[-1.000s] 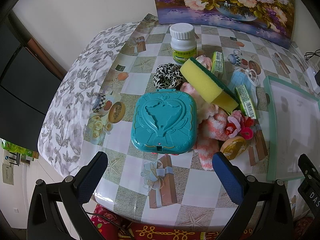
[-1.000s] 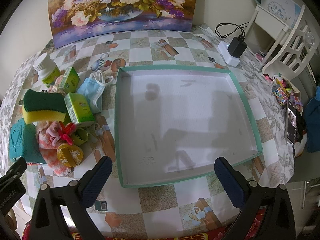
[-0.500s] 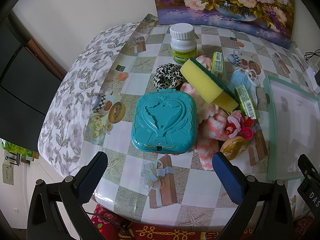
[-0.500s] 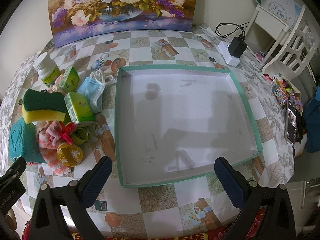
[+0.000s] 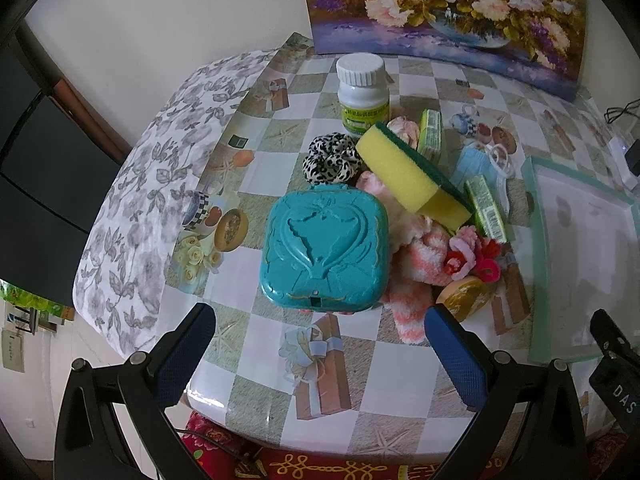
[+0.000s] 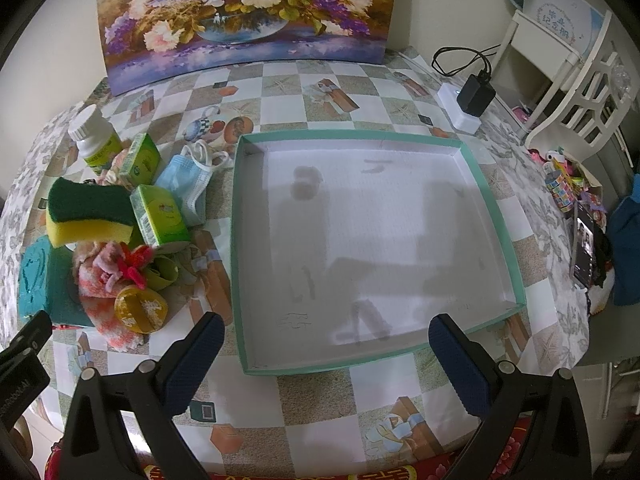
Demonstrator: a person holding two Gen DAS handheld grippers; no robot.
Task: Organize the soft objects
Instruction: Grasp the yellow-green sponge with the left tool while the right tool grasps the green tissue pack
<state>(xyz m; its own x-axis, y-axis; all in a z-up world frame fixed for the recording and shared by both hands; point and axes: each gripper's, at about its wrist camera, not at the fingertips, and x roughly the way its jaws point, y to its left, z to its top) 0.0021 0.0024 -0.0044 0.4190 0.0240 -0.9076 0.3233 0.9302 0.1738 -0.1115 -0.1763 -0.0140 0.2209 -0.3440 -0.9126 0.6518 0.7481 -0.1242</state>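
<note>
A pile of things lies on the table's left part. On top rests a yellow-and-green sponge [image 5: 412, 174] [image 6: 90, 216]. Below it lie a pink fuzzy cloth [image 5: 416, 256] [image 6: 98, 276], a leopard scrunchie [image 5: 332, 158] and a blue face mask [image 6: 188, 182] [image 5: 476, 166]. The teal-rimmed white tray [image 6: 496, 208] [image 5: 538, 216] lies to the right and holds nothing. My left gripper [image 5: 318, 334] hovers open near the table's front edge, just before a teal plastic box [image 5: 326, 254]. My right gripper [image 6: 326, 338] is open over the tray's near rim.
A white pill bottle [image 5: 362, 94], two green packets [image 6: 160, 218], a gold round tin [image 6: 140, 310] and red-pink hair ties [image 5: 480, 260] sit in the pile. A flower painting [image 6: 244, 16] leans at the back. A charger [image 6: 474, 94] lies at the far right corner.
</note>
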